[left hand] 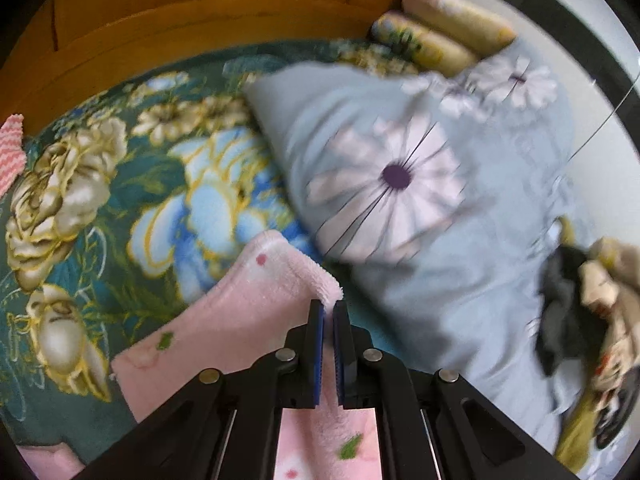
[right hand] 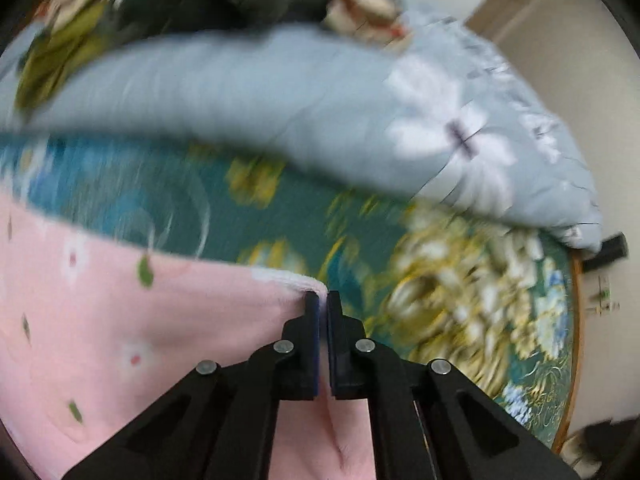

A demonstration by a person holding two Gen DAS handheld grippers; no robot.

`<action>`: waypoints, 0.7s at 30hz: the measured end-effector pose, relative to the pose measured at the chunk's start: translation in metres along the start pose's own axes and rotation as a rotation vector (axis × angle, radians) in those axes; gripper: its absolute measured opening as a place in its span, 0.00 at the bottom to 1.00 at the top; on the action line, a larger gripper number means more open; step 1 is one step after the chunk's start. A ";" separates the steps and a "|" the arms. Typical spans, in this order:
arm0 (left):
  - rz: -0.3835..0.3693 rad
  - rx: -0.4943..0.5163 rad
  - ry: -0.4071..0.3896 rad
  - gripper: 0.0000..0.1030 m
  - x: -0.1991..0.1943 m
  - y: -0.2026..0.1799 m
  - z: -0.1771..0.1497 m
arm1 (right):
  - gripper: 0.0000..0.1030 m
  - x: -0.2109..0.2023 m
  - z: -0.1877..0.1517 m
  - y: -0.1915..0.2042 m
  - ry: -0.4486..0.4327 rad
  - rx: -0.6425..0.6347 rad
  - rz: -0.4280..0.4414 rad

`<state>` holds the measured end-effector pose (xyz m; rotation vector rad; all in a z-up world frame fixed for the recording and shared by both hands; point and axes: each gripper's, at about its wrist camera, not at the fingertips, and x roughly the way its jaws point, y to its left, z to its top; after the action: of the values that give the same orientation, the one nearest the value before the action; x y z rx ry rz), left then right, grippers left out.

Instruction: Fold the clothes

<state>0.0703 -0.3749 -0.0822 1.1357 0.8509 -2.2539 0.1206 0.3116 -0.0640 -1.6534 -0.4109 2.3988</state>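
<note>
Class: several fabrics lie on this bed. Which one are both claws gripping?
The pink fleece garment, pinched by left claw and right claw; the others lie untouched.

Right gripper [right hand: 323, 300], jaws pinched on pink fleece garment [right hand: 120, 320] over green floral bedspread [right hand: 280, 216].

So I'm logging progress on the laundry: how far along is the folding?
Early. Nothing visibly finished. In hand: the left claw and right claw each pinch an edge of the pink fleece garment, over the green floral bedspread. Left: completing its folds, then the crumpled clothes pile on the grey-blue duvet.
</note>
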 end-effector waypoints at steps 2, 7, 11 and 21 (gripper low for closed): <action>0.016 0.016 -0.038 0.05 -0.002 -0.005 0.005 | 0.02 0.005 0.014 -0.001 -0.005 0.028 -0.017; 0.072 0.033 0.023 0.05 0.023 -0.004 0.001 | 0.02 0.029 0.020 0.003 0.053 0.041 -0.019; 0.069 0.046 0.086 0.07 0.038 -0.002 -0.006 | 0.02 0.022 0.014 0.005 0.062 0.045 -0.019; -0.130 0.061 0.129 0.46 -0.023 0.037 0.007 | 0.30 -0.042 -0.057 -0.018 0.005 0.215 0.031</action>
<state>0.1033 -0.4025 -0.0718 1.3005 0.9365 -2.3457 0.1888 0.3216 -0.0398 -1.5814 -0.1215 2.3647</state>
